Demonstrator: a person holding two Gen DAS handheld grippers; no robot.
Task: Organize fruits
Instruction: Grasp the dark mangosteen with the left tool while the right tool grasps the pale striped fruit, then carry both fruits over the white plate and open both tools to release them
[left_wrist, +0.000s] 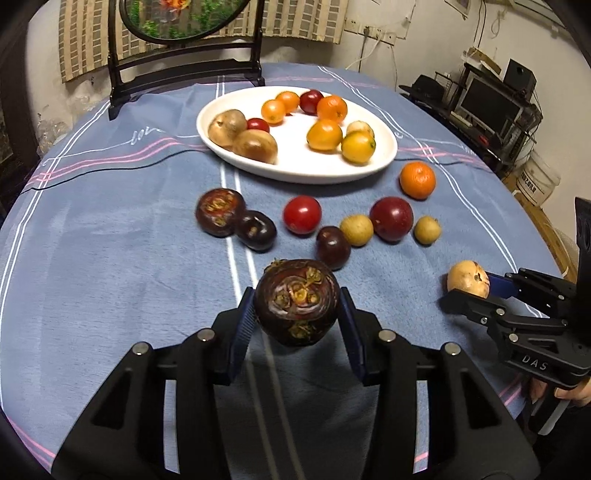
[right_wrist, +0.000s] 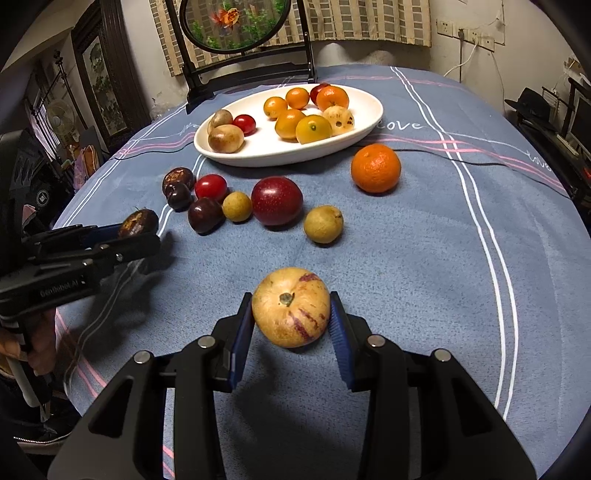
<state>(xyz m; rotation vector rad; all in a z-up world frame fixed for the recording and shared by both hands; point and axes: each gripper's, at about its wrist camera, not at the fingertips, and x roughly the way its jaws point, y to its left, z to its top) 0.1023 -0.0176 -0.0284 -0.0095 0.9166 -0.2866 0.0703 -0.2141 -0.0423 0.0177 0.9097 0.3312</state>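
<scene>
My left gripper (left_wrist: 297, 306) is shut on a dark purple water chestnut (left_wrist: 297, 301), held just above the blue tablecloth; the same gripper (right_wrist: 142, 230) and chestnut (right_wrist: 138, 222) show at the left of the right wrist view. My right gripper (right_wrist: 291, 314) is shut on a yellow fruit with purple streaks (right_wrist: 291, 306), also seen from the side (left_wrist: 468, 283). A white oval plate (left_wrist: 295, 170) at the back holds several oranges, brown fruits and red ones. Loose fruit lies between plate and grippers: a tangerine (right_wrist: 375, 168), a dark red plum (right_wrist: 277, 200), a cherry tomato (left_wrist: 302, 214), small yellow longans and more chestnuts.
A dark wooden stand with a round painted screen (left_wrist: 184, 55) stands behind the plate. The round table's edge curves off on both sides. Shelves with a monitor (left_wrist: 491, 107) sit at the far right. A hand (right_wrist: 40, 343) grips the left tool's handle.
</scene>
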